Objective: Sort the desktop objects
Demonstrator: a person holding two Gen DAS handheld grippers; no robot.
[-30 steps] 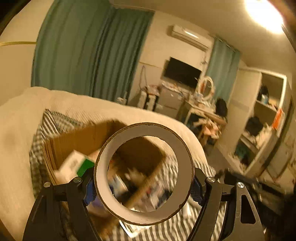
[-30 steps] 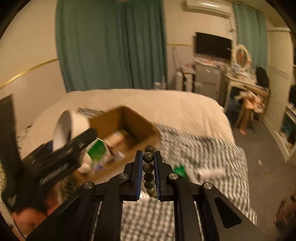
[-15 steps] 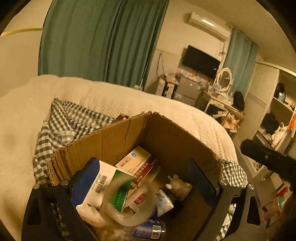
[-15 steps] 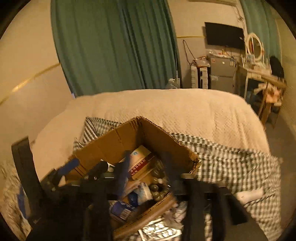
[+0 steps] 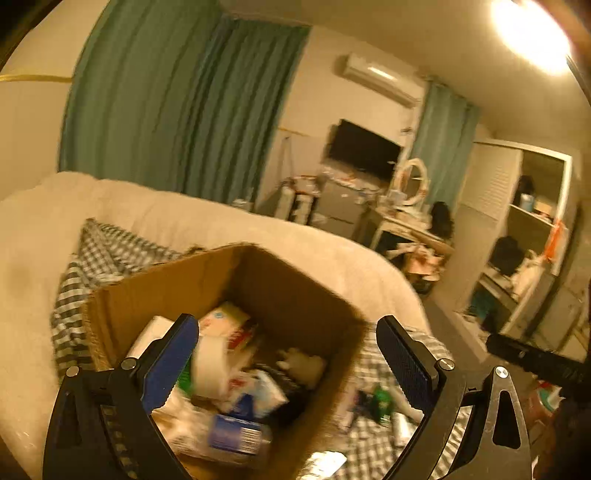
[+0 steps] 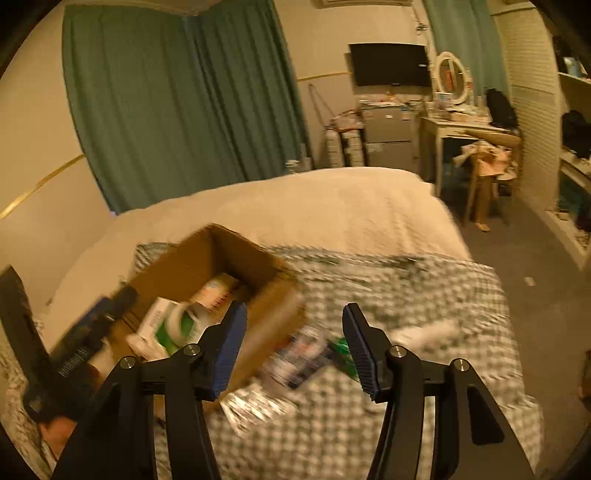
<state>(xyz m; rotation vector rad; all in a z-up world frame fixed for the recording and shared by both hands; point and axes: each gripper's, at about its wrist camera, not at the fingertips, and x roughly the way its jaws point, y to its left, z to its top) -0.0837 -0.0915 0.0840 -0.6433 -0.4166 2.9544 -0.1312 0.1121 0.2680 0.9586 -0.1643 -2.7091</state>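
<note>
The left hand-held gripper [image 5: 286, 354], spread wide and empty, hovers over a cardboard box [image 5: 295, 288] holding a tape roll [image 5: 208, 365] and cartons.

The room is dim, and everything looks yellow-orange. A bright ceiling lamp [image 5: 532, 33] glares white in the top corner of the left wrist view (it washes out the ceiling around it). Both pictures bend at the edges and go black in the corners. The cardboard box [image 5: 295, 291] and the checkered blanket [image 6: 406, 295] are smeared with blur. Far furniture looks soft.
</note>
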